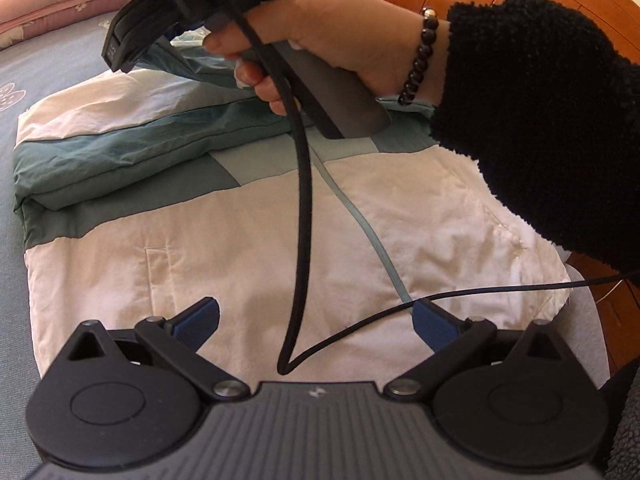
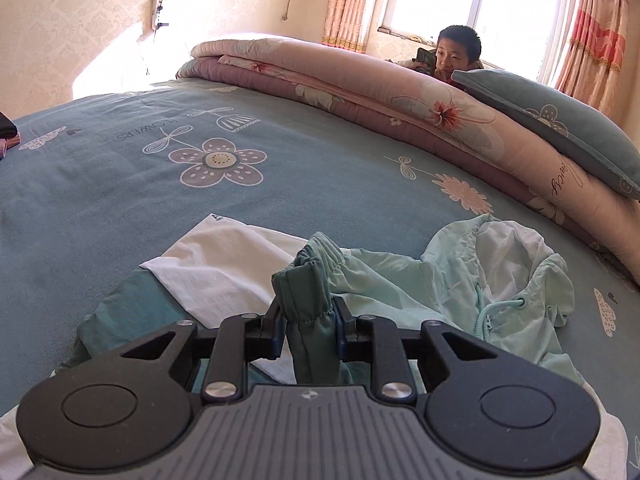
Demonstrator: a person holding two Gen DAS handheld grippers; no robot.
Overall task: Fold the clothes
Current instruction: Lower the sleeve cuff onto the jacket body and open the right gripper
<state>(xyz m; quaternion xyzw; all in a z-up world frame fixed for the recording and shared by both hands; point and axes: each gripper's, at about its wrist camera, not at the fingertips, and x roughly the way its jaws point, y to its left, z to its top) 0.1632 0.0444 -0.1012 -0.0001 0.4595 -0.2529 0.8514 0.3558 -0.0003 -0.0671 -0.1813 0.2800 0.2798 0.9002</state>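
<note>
Pinching between right tool (image 2: 308, 330) fingers: jacket cuff (image 2: 306, 300).

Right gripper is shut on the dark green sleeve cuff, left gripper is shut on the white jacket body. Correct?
Not quite. The left gripper is open, its blue pads spread apart above the white jacket body, as the left wrist view shows. The right gripper is indeed shut on the dark green sleeve cuff.

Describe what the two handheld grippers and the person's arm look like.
Both grippers, left gripper and right gripper, have ribbed grey bodies, two black round discs, black linkages and blue-padded fingers. A black cable hangs from the right one's grey handle. The person wears a fuzzy black sleeve and dark beaded bracelet.
</note>
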